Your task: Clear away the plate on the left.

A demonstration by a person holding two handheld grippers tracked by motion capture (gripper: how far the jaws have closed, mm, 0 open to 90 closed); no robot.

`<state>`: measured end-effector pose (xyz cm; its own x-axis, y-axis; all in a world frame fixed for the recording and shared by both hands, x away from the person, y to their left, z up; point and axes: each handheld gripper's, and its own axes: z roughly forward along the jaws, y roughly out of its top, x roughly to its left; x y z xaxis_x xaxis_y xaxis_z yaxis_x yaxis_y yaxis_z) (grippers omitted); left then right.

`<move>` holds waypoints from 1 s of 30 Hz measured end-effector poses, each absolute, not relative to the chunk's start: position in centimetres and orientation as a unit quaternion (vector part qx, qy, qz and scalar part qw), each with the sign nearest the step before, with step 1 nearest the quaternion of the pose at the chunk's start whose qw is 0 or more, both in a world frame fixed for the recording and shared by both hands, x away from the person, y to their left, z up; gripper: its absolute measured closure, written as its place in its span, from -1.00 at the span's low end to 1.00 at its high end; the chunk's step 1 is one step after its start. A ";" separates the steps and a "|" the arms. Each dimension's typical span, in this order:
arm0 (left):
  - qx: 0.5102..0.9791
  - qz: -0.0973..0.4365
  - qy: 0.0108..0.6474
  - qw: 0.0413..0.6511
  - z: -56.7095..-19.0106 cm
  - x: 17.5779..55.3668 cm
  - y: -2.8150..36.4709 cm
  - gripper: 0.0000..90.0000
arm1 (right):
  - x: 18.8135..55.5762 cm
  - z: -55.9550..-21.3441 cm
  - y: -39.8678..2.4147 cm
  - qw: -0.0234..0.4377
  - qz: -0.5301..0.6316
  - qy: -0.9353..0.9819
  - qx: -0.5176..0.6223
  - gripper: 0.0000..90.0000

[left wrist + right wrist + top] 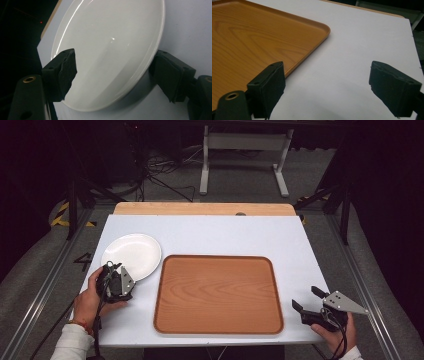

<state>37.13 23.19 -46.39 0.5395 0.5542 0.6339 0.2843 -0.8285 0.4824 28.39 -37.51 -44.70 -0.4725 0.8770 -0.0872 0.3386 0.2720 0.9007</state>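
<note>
While the left gripper [116, 279] leaned over the near edge of the round white plate [132, 255], the person's left hand [90, 297] gripped it from the near left, wrist bent toward the plate. Its jaws stood wide on either side of the rim, not yet pinching. That plate lay on the white table [210, 232], just left of the brown wooden tray [217, 292]. Far right, the right gripper [310, 301] rested low with jaws wide and nothing between them.

White table [210, 232]: white plate [132, 255] (far left), wooden tray [218, 295] centre.
</note>
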 end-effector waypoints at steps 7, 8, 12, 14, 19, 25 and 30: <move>0.872 0.432 0.203 0.114 -46.5 36.9 22.0 -0.23 | 28.4 -44.8 -37.4 0.304 0.438 0.738 0.413 -0.69; 0.873 0.435 0.194 0.105 -46.5 36.9 21.7 -0.10 | 28.5 -44.8 -37.4 0.303 0.437 0.740 0.413 -0.69; 0.873 0.450 0.171 0.075 -47.1 36.7 20.7 0.11 | 28.5 -44.9 -37.3 0.300 0.434 0.742 0.413 -0.69; 0.874 0.452 0.165 0.070 -47.2 36.8 20.5 0.23 | 28.6 -45.1 -37.3 0.297 0.431 0.747 0.411 -0.69; 0.886 0.430 0.157 0.069 -47.3 36.8 20.5 0.60 | 28.7 -45.2 -37.2 0.294 0.429 0.750 0.408 -0.69; 0.888 0.438 0.133 0.048 -47.5 37.1 20.0 0.82 | 28.6 -45.2 -37.3 0.295 0.430 0.748 0.411 -0.69; 0.879 0.463 0.112 0.023 -47.5 36.9 19.6 0.89 | 28.6 -45.2 -37.3 0.295 0.431 0.748 0.409 -0.69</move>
